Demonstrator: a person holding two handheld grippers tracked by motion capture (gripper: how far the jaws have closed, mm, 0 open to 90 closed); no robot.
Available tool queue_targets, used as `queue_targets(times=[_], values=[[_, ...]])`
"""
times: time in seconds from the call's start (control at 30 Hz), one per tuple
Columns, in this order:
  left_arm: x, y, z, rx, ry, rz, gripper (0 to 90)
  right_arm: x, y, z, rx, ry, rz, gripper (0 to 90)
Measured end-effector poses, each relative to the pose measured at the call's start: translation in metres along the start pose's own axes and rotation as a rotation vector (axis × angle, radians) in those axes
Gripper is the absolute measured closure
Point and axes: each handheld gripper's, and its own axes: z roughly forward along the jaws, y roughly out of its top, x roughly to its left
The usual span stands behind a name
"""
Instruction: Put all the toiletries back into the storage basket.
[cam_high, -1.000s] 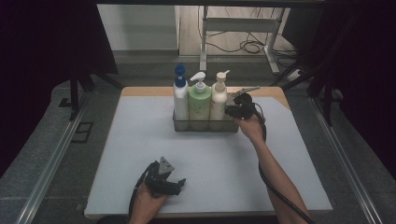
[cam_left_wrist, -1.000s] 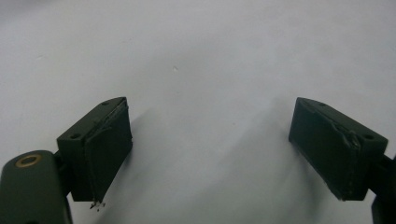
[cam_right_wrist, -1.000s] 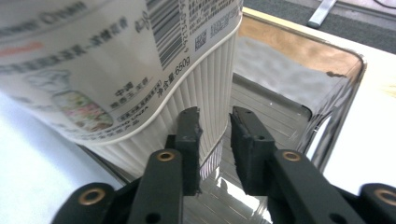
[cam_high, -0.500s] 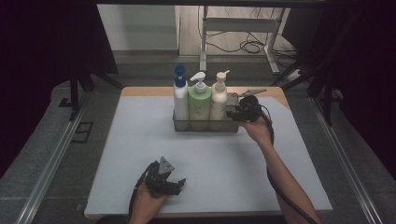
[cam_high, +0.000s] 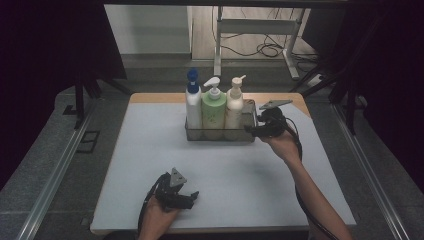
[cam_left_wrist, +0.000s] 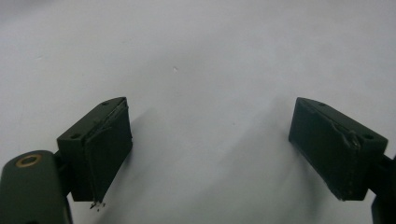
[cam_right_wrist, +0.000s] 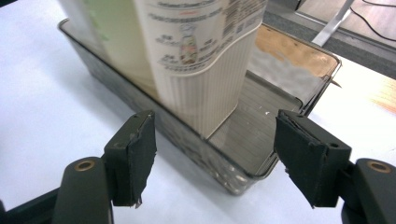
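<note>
Right tool (cam_high: 256, 131) shifted slightly beside tray (cam_right_wrist: 261, 154), jaws wide apart, left tool (cam_high: 192, 196) likewise empty

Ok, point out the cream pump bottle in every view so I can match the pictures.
High view: the cream pump bottle stands rightmost of three bottles in the clear tray, upper centre.
Right gripper view: top centre, its ribbed base in the tray, beyond the open right gripper.
Left gripper view: bare white table between the open jaws.
Shared landmark: the tray's empty right end.
</note>
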Motion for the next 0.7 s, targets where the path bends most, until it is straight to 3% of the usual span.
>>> queue_targets(times=[0.4, 0.7], values=[[0.0, 0.0, 0.0, 0.001, 0.0, 0.0, 13.1, 0.011, -0.013, -0.029, -0.014, 0.018, -0.049, 21.1], [0.0, 0.0, 0.0, -0.002, -0.001, -0.005, 13.0, 0.016, -0.039, -0.046, -0.005, 0.012, -0.062, 13.8]])
